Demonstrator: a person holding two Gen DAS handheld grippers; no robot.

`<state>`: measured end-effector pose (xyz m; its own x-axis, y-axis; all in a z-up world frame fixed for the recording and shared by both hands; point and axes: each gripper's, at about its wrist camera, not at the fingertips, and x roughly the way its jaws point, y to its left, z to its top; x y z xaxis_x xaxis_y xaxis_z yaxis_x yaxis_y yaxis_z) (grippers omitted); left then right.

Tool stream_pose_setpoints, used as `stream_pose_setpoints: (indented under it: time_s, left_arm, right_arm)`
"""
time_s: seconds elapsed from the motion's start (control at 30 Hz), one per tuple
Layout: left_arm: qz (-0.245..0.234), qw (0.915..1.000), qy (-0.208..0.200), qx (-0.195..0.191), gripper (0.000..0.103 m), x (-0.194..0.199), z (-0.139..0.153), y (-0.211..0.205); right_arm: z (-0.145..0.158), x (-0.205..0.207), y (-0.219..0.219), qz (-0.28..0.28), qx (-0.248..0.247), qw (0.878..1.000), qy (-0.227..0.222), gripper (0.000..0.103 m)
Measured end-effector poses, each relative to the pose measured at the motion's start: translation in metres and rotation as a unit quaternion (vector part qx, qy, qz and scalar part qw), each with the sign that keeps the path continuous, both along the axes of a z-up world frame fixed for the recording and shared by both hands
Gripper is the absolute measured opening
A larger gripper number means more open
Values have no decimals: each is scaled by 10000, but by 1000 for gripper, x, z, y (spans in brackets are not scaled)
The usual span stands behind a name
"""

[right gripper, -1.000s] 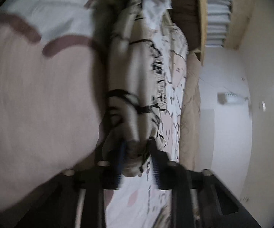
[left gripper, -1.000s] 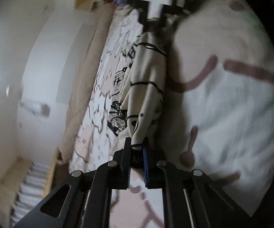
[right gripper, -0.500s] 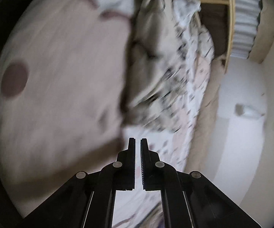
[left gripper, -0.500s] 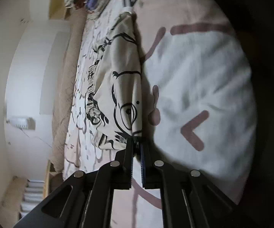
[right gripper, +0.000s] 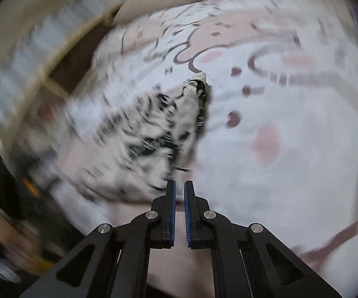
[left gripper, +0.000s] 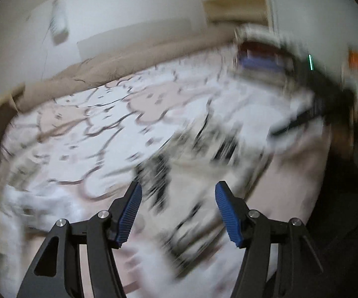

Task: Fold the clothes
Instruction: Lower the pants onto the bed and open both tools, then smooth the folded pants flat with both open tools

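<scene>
A bed fills both views, spread with a white and pink cartoon-print sheet, a tan headboard edge running along its far side under a pale wall. My left gripper has its jaws opening, blue pads well apart with nothing pressed between them; the cream garment with black print lies blurred on the sheet beyond and below them. Only this view shows the wall and a pile of other clothes at the far end of the bed. My right gripper has its pads nearly together, gripping nothing. Its view alone shows the garment as a long heap on the sheet, narrowing to a point away from me.
</scene>
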<state>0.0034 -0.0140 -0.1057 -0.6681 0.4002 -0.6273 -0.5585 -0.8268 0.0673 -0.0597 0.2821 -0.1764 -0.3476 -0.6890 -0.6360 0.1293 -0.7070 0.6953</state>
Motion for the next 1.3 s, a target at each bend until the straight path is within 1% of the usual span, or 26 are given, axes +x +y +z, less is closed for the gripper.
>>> stream_pose_setpoints:
  time_s: [0.03, 0.07, 0.1, 0.13, 0.2, 0.27, 0.33, 0.37, 0.4, 0.47, 0.5, 0.53, 0.57, 0.6, 0.63, 0.7, 0.73, 0.8, 0.87, 0.93, 0.97, 1.0, 1.03, 1.07, 1.17, 1.3]
  left_arm:
    - [27, 9998, -117, 166, 61, 0, -7, 10]
    - [53, 9992, -233, 324, 61, -1, -14, 19]
    - [69, 9987, -340, 378, 61, -10, -20, 26]
    - [42, 9980, -472, 414, 61, -17, -25, 34]
    - [-36, 9967, -679, 432, 61, -22, -41, 49]
    - [-81, 9961, -831, 296, 61, -24, -58, 55]
    - [-43, 9947, -1011, 195, 61, -28, -74, 52]
    - [-2, 9936, -1118, 184, 61, -31, -83, 48]
    - [41, 9921, -1215, 301, 61, -33, -88, 42]
    - [50, 9893, -1335, 594, 61, -37, -90, 33]
    - [54, 9875, -1394, 735, 61, -38, -91, 29]
    - [37, 9865, -1433, 798, 61, -39, -92, 27]
    - [-1, 9867, -1402, 823, 61, -38, -93, 27]
    - [-40, 9870, -1369, 847, 61, -36, -95, 26]
    - [-77, 9879, -1308, 834, 62, -34, -95, 26]
    - [-151, 9895, -1188, 807, 65, -30, -97, 27]
    - [-197, 9901, -1148, 787, 69, -29, -97, 28]
    - [-249, 9917, -1049, 707, 70, -25, -97, 31]
    - [-274, 9926, -975, 663, 71, -23, -98, 32]
    - [-281, 9927, -953, 676, 71, -22, -98, 32]
    - [-288, 9926, -946, 701, 72, -22, -98, 31]
    - [-293, 9925, -943, 717, 72, -22, -98, 30]
    - [-301, 9925, -936, 722, 72, -21, -98, 30]
    - [-309, 9925, -930, 726, 72, -21, -98, 29]
    - [-348, 9930, -895, 688, 72, -17, -97, 29]
    - [-432, 9943, -845, 490, 72, -10, -94, 28]
  right_arm:
    - [-7, 3, 1, -208, -520, 9983, -182, 15]
    - [-11, 5, 1, -426, -949, 9940, -340, 26]
    - [-14, 8, 2, -653, -1304, 9881, -487, 61]
    - [-19, 12, 4, -913, -1614, 9809, -587, 84]
    - [-27, 17, 6, -1216, -2095, 9675, -723, 84]
    - [-38, 18, 9, -1448, -2543, 9506, -1035, 84]
    - [-47, 17, 11, -1654, -2813, 9362, -1306, 84]
    - [-51, 13, 11, -1703, -2840, 9330, -1411, 84]
    - [-53, 8, 9, -1712, -2796, 9325, -1513, 84]
    - [-53, 1, -4, -1630, -2525, 9391, -1669, 84]
    - [-52, -3, -12, -1560, -2325, 9446, -1713, 84]
    - [-49, -8, -22, -1491, -2025, 9518, -1758, 84]
    - [-46, -12, -28, -1457, -1805, 9559, -1801, 84]
    - [-43, -16, -34, -1433, -1618, 9588, -1842, 88]
    - [-41, -20, -40, -1403, -1492, 9604, -1889, 96]
    - [-35, -30, -55, -1301, -1354, 9616, -2002, 102]
    - [-34, -35, -60, -1235, -1258, 9627, -2052, 102]
    - [-33, -42, -66, -1109, -1105, 9659, -2061, 101]
    - [-27, -48, -72, -984, -856, 9727, -1922, 90]
    - [-25, -46, -72, -932, -605, 9785, -1736, 65]
    - [-26, -46, -71, -943, -530, 9799, -1674, 57]
    - [-28, -46, -69, -965, -469, 9809, -1621, 35]
    - [-30, -44, -65, -977, -476, 9812, -1595, 16]
    - [-32, -41, -61, -987, -504, 9812, -1577, 15]
    - [-26, -37, -52, -987, -325, 9861, -1298, 13]
    - [-23, -32, -28, -1305, 346, 9858, -993, 12]
